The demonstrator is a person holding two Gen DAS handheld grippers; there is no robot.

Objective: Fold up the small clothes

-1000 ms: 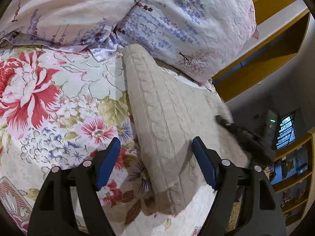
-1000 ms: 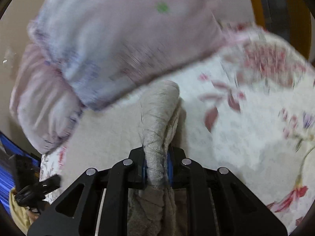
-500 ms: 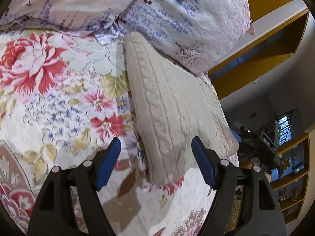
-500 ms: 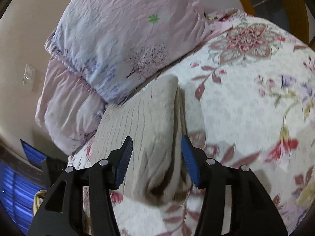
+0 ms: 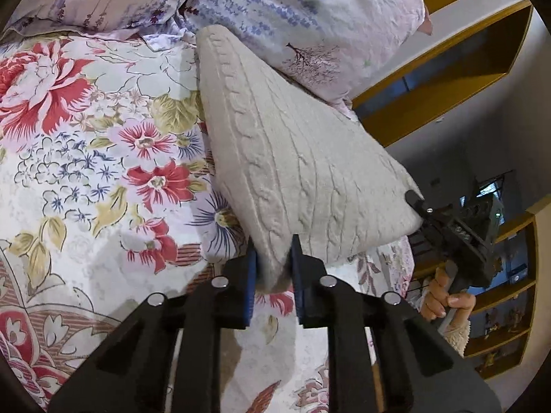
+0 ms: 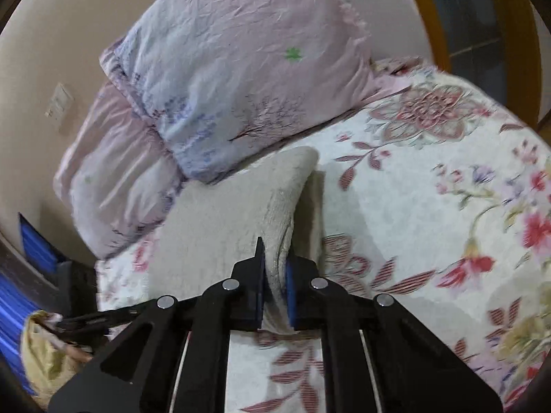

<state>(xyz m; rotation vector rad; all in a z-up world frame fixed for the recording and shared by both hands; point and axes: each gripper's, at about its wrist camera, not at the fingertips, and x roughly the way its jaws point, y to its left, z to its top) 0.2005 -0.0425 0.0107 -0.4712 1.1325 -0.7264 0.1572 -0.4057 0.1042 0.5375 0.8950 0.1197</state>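
- The cream cable-knit sweater [image 5: 292,158], folded, lies on the floral bedspread [image 5: 86,144]; in the left wrist view its long axis runs from the bottom centre up toward the pillows [image 5: 292,10] at the top of the frame.
- The left gripper [image 5: 272,275] is pinched nearly closed on the sweater's near left corner.
- The right gripper [image 6: 275,275] is likewise clamped on the near right corner, knit bunched between its blue pads [image 6: 290,289].

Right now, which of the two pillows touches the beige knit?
The front bluish-lilac tree-print pillow: the folded beige cable-knit sweater abuts its lower edge. The pinker pillow lies behind.
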